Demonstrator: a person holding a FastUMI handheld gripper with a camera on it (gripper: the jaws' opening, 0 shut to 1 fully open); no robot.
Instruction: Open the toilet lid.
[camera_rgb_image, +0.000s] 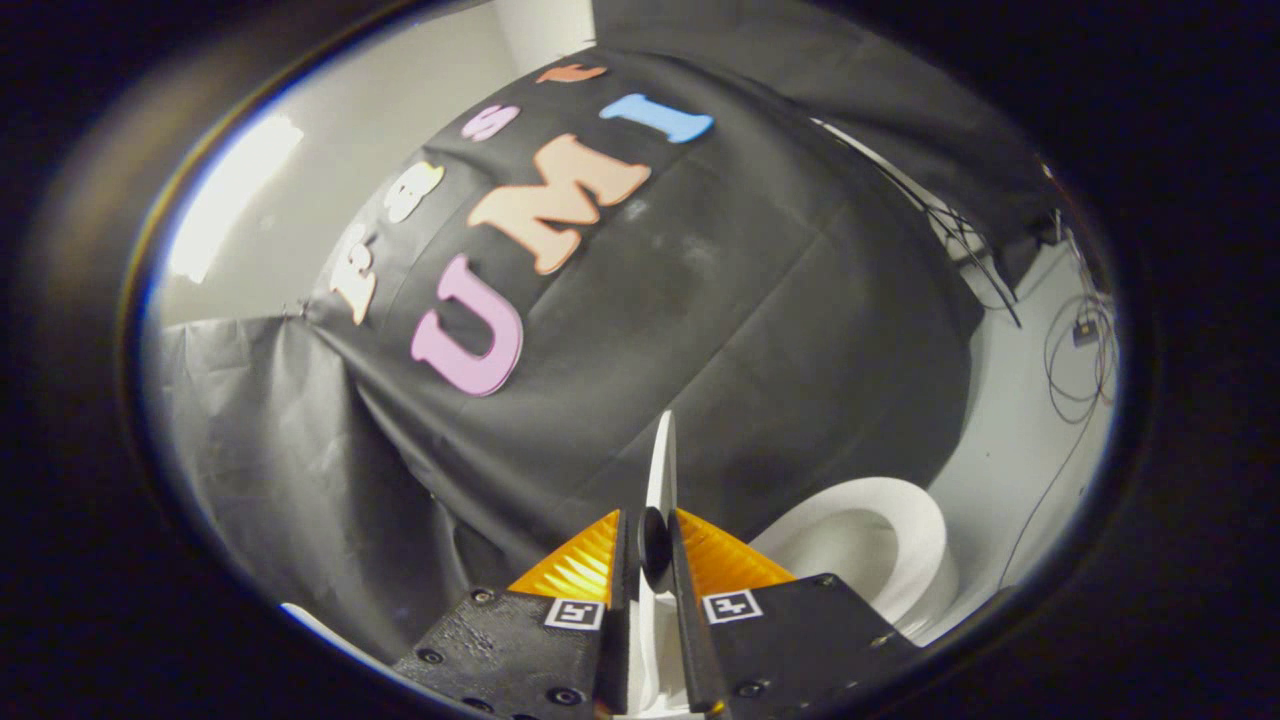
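The gripper (648, 545) is clamped on the thin edge of the toilet lid (662, 465), apparently to swing it clear of the bowl (880, 545) at four o'clock.

The gripper (648, 545) has its fingers (585, 565) closed on the thin edge of the white toilet lid (662, 470), which stands upright between them and rises just beyond their tips. A small dark round bump (652, 545) sits on the lid right at the fingertips. To the right of the fingers, the white toilet seat (905, 520) lies open around the bowl. Black cloth (750, 320) hangs behind it, and thin cables (1075, 360) trail over the pale floor (1010, 470) further right.
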